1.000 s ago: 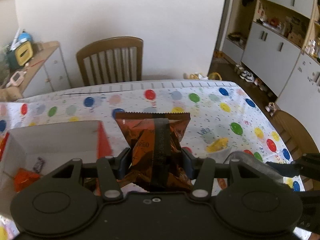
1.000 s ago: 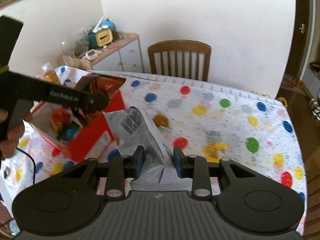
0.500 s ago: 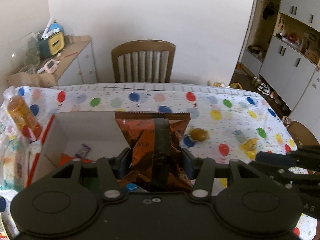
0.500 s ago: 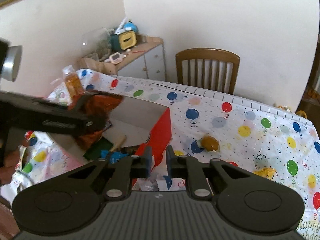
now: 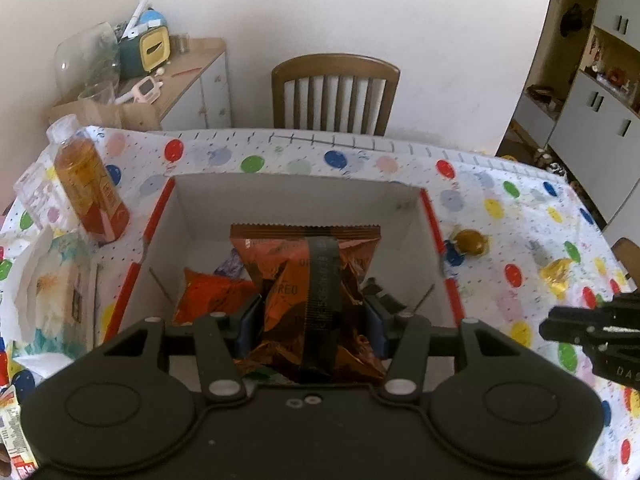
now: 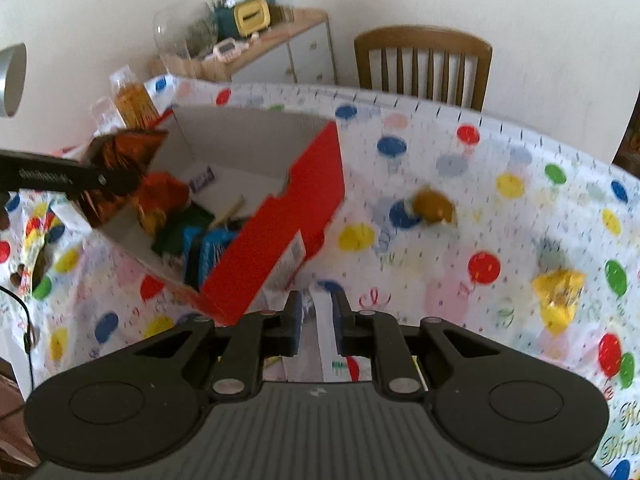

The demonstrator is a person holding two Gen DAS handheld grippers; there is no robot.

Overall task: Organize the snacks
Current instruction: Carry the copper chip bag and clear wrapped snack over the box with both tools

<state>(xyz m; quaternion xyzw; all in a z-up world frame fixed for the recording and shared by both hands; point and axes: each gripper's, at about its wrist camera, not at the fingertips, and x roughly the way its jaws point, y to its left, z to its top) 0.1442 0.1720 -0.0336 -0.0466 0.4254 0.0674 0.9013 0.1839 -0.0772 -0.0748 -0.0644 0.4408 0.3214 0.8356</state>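
Copper snack bag (image 5: 316,280) clamped upright between left gripper (image 5: 312,320) fingers, held over the open red-and-white box (image 5: 430,216) above the snacks inside. Right gripper (image 6: 316,320) fingers together, a thin white wrapper edge (image 6: 326,344) seen between them, just beside the box's red corner. Dotted table (image 6: 520,220) right of box mostly open, 2 loose candies (image 6: 434,204) there.

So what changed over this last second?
The left gripper carried the brown snack packet from over the tablecloth to above the open box. The right gripper closed to shut; the silver packet that stood up in it no longer shows. The left grip is unchanged.
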